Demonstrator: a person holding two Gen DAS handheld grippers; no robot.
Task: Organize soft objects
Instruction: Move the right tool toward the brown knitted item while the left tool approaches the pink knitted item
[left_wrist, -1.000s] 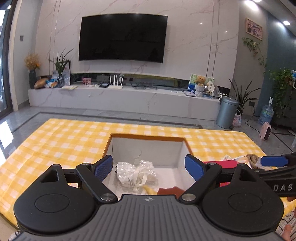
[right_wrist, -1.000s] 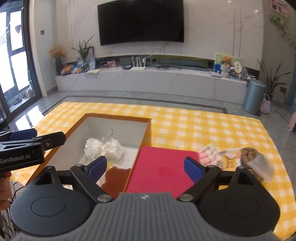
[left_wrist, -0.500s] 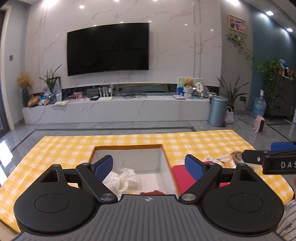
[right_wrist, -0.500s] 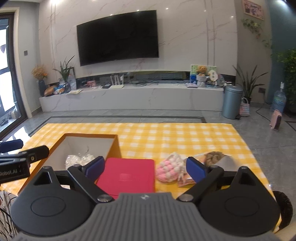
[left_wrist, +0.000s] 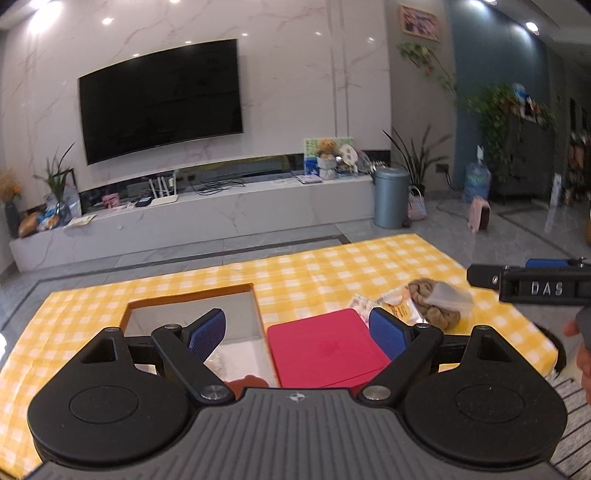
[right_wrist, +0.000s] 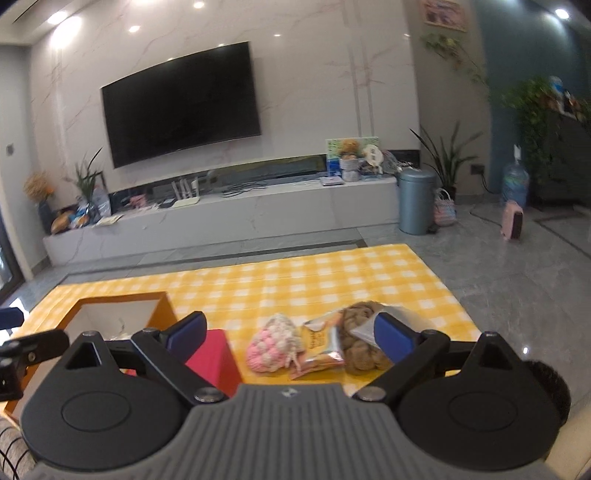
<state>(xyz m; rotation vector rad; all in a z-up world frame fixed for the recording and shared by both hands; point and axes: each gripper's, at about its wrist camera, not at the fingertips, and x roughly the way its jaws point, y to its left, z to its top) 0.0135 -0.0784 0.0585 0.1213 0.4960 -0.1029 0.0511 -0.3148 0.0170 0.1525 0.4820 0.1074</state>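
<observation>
An orange box (left_wrist: 258, 306) with white inner walls sits open at lower left of the left wrist view, on the yellow checked cloth (left_wrist: 332, 266) that covers the desk. Little of its contents shows: a bit of clear crinkled plastic (left_wrist: 221, 360) and a reddish-brown patch (left_wrist: 245, 382) low in the box, both mostly hidden behind the left gripper (left_wrist: 297, 330), whose blue pads stand wide apart with nothing between them. Just right of the box, touching its wall, lies a flat red lid (left_wrist: 325, 349); its near edge is cut off by the gripper body.

In the right wrist view the right gripper (right_wrist: 291, 332) is likewise spread wide and holds nothing. Between its pads, at lower centre of the frame, lie the soft things on the cloth: a pink and cream knitted pouch (right_wrist: 275, 347), a shiny orange snack packet (right_wrist: 321, 341) just beside it, and a brown knitted bundle (right_wrist: 362, 339) partly wrapped in clear plastic, its right side hidden behind the right blue pad. The box's interior here is largely blocked by the gripper. The packet's print is too blurred to read. The bundle's exact form I cannot tell.
</observation>
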